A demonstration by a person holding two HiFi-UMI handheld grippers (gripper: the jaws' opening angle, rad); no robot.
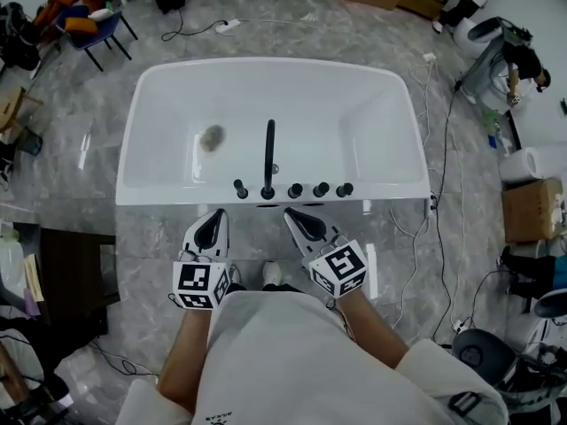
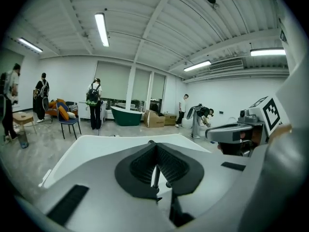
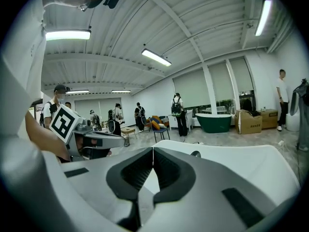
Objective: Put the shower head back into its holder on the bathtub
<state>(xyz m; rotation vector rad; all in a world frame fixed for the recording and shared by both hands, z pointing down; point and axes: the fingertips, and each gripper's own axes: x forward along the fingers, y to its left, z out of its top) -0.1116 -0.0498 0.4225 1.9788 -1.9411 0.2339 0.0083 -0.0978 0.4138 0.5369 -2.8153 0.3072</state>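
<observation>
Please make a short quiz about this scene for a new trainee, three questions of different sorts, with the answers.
1. True or false: the left gripper and the right gripper are both shut and empty.
2. Where are the grippers relative to the bathtub? A: inside it. B: outside it, on the person's side. C: beyond its far rim.
3. What colour is the tall fitting on the near rim?

Key: 1 true; 2 B; 3 black.

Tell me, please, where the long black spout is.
In the head view, the spout rises from the middle of the bathtub near rim, between black knobs.
</observation>
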